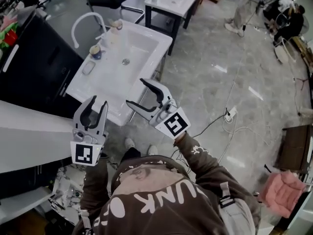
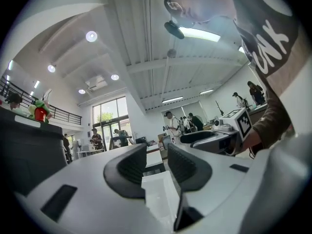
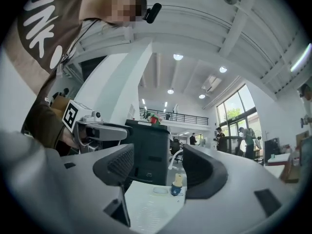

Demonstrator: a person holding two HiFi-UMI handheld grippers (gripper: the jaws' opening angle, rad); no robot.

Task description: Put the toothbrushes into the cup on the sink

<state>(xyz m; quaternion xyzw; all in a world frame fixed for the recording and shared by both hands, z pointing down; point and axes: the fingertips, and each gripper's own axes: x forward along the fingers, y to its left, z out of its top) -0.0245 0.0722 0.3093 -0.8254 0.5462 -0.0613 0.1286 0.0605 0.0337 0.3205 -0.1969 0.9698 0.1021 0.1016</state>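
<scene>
The left claw is hanging in the air with its jaws standing apart, and nothing is sitting between them. Its own view is showing only a white edge of the sink far beyond the gap. The right claw is also gaping wide and holding nothing. It is tilting toward 10 o'clock over the near right corner of the sink. In the right gripper view the small blue cup is showing in the distance between the parted jaws, well apart from them.

In the head view the cup is standing on the sink's left rim, at 12 o'clock from the left claw and at 10 o'clock from the drain. A pale soap dish is lying just beside the cup, at 6 o'clock from it. A white arched faucet is rising at 11 o'clock from the cup. A small tan-and-dark object is sitting on the far rim at 1 o'clock from the cup. The toothbrushes are too small to pick out with certainty.

A black cabinet is standing against the sink at 9 o'clock. Grey floor is spreading at 3 o'clock.
</scene>
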